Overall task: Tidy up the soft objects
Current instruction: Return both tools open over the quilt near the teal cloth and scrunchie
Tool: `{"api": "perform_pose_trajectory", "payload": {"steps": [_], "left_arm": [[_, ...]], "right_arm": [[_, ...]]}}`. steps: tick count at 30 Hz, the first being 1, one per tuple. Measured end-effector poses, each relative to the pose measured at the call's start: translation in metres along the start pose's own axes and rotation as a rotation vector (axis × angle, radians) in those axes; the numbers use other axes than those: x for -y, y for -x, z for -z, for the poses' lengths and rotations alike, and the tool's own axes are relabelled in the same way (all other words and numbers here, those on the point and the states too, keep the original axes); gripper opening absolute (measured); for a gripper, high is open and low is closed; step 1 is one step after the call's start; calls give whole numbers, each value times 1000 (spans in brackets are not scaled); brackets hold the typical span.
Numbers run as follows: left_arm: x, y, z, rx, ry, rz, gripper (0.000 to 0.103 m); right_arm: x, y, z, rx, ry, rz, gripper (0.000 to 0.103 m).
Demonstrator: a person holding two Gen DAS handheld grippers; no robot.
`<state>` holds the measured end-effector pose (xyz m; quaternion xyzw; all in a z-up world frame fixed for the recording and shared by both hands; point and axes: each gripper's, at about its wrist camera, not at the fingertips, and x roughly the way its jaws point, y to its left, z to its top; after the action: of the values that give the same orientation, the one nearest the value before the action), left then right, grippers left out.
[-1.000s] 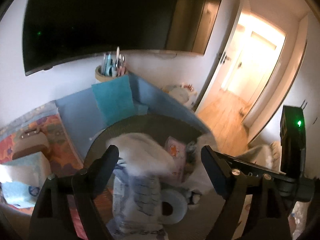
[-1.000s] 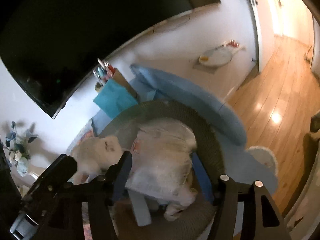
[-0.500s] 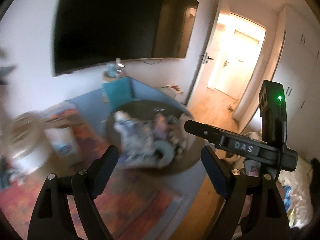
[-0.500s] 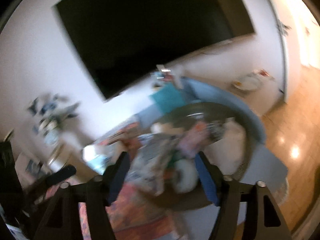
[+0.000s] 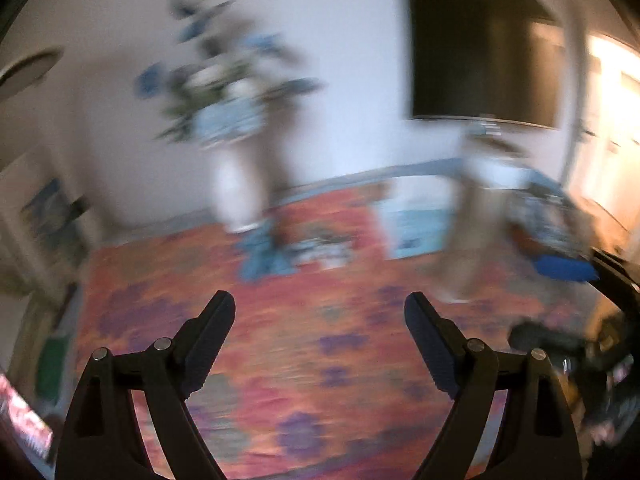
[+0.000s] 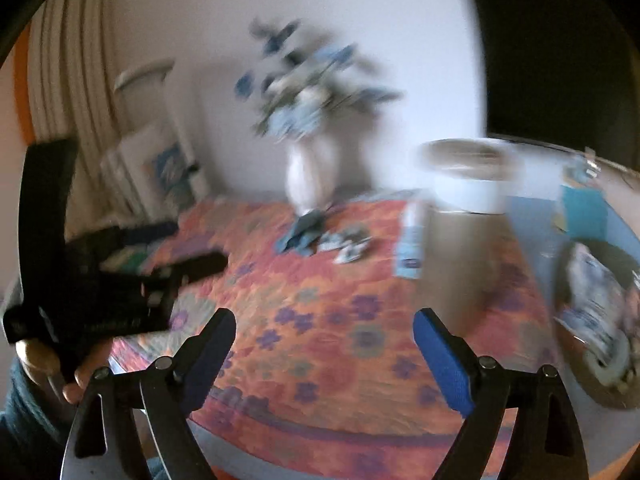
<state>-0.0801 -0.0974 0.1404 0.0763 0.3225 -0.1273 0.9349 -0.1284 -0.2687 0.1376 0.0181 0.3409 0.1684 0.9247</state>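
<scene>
Both views are motion-blurred. A crumpled blue cloth and small patterned fabric pieces lie on the orange flowered rug in front of a white vase. The blue cloth also shows in the left wrist view. A dark round basket at the right edge holds soft toys. My right gripper hangs over the rug with its jaws opening and nothing between them. My left gripper is open and empty above the rug; a hand holds the left gripper at the left of the right wrist view.
A white vase of blue flowers stands against the wall. A white tub sits on a brown box right of the cloths. A dark screen hangs on the wall. Framed pictures lean at the left.
Both grippers swung left, away from the basket of soft things and out over the rug. The right jaws widened and no longer surround the white bundle in the basket.
</scene>
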Motion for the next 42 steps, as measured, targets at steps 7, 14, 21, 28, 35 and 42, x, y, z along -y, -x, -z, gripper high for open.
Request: {"api": "perform_pose_trajectory", "payload": {"steps": [7, 14, 21, 28, 35, 42], "left_arm": [[-81, -60, 16, -63, 191, -33, 86], [-102, -128, 52, -122, 239, -28, 86], [-109, -129, 53, -151, 295, 24, 87], [-115, -135, 56, -176, 327, 38, 87], [-117, -137, 57, -190, 341, 46, 87], [-117, -138, 57, -193, 344, 50, 87]], "right_arm": [[-55, -103, -21, -124, 87, 48, 89], [-36, -173, -10, -128, -11, 89, 89], [-25, -183, -2, -129, -64, 121, 99], [-25, -192, -2, -183, -62, 147, 100], [-21, -204, 0, -250, -70, 165, 100], [-20, -203, 1, -251, -71, 164, 100]]}}
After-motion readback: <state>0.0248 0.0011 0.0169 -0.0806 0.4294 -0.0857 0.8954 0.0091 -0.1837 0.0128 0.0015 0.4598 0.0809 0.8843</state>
